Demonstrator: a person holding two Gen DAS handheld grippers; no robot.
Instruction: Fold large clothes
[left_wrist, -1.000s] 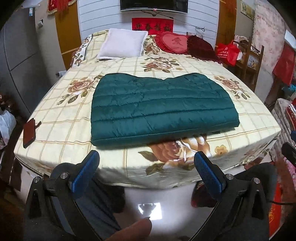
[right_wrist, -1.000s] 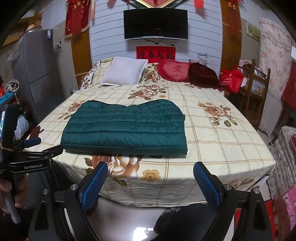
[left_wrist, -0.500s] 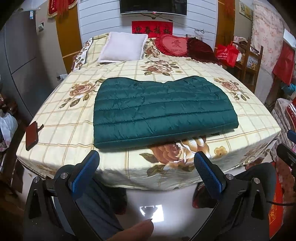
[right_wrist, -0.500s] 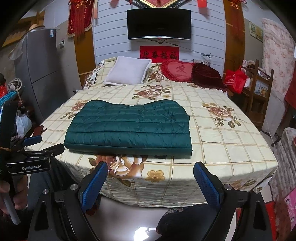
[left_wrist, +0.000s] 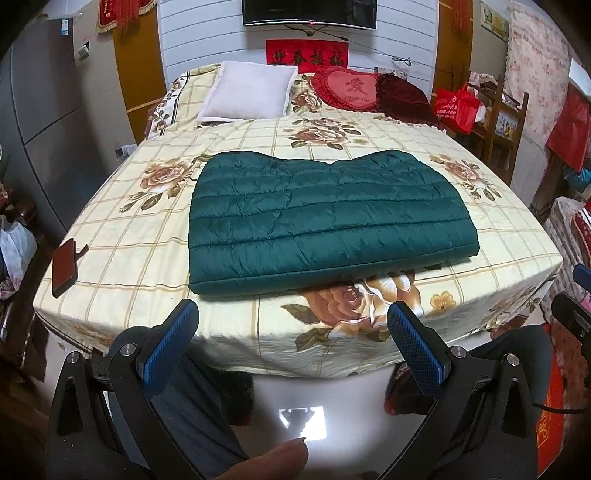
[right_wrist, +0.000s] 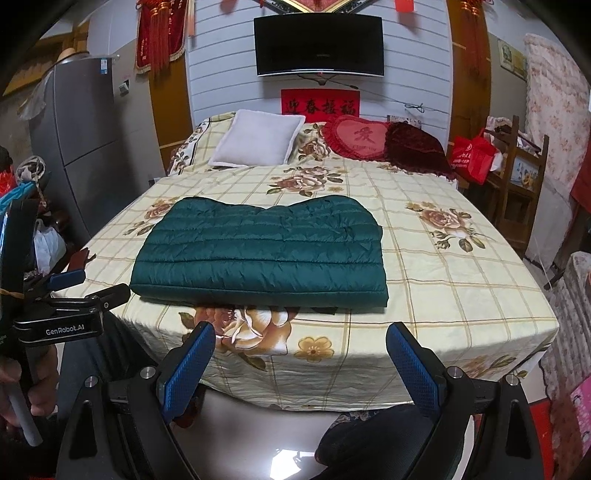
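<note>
The green jacket (left_wrist: 325, 218) looks light, soft and puffy, a quilted down kind with a smooth, probably slippery shell, so it should give under a pinch and may slide on itself if it is dragged. The safest places to take hold are likely the two near corners or the stitched hem along the near edge, where the layers bunch thick enough for the pads to bite. It lies already folded into a wide, flat rectangle of several layers, with even horizontal quilting lines and a shallow dip in its far edge. It rests on the flowered bed (left_wrist: 129, 258), near the foot and towards the left half. The left gripper (left_wrist: 291, 332) and the right gripper (right_wrist: 301, 349) both stand wide apart and empty, short of the bed's edge, touching nothing.
</note>
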